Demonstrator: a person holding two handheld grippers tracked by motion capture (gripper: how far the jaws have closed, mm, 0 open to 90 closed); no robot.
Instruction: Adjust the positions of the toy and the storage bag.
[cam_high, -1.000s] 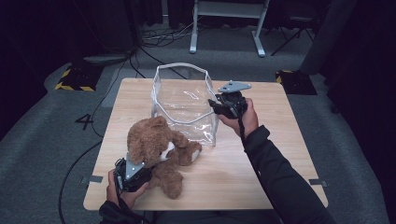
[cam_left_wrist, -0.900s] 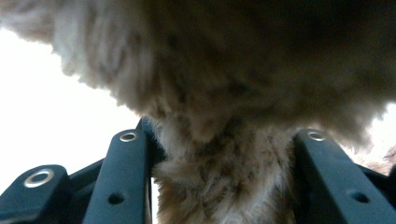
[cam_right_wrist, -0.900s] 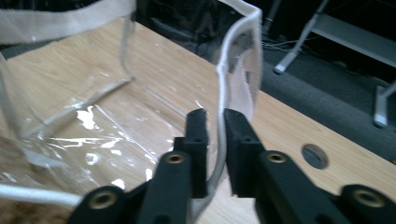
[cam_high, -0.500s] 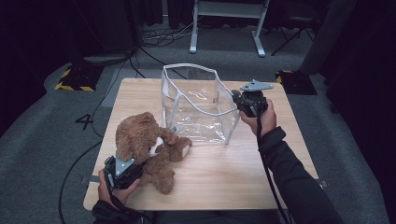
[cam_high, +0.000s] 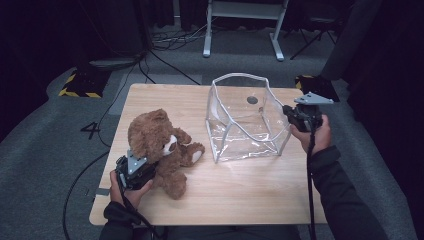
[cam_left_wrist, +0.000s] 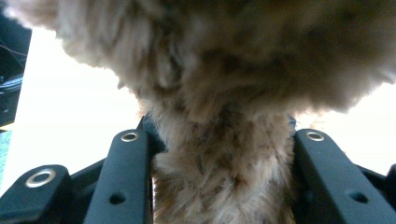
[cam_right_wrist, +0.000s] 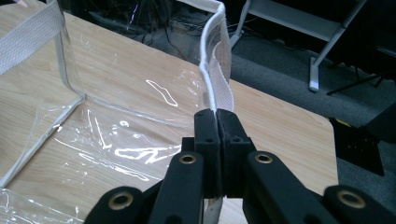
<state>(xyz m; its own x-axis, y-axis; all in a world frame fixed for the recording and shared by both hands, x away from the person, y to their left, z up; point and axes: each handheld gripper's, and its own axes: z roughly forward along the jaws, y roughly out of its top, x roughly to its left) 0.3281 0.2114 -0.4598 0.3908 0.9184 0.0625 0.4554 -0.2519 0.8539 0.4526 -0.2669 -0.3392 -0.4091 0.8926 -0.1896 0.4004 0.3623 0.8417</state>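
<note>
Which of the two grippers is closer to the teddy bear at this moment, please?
Left. The left gripper is clamped on the teddy bear; the right gripper is across the table, pinching the clear bag's rim.

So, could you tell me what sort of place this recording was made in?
Probably a studio or lab set up for recording: a light wooden table on grey carpet, black cables across the floor, yellow-and-black hazard tape, and dark surroundings behind a white metal stand.
</note>
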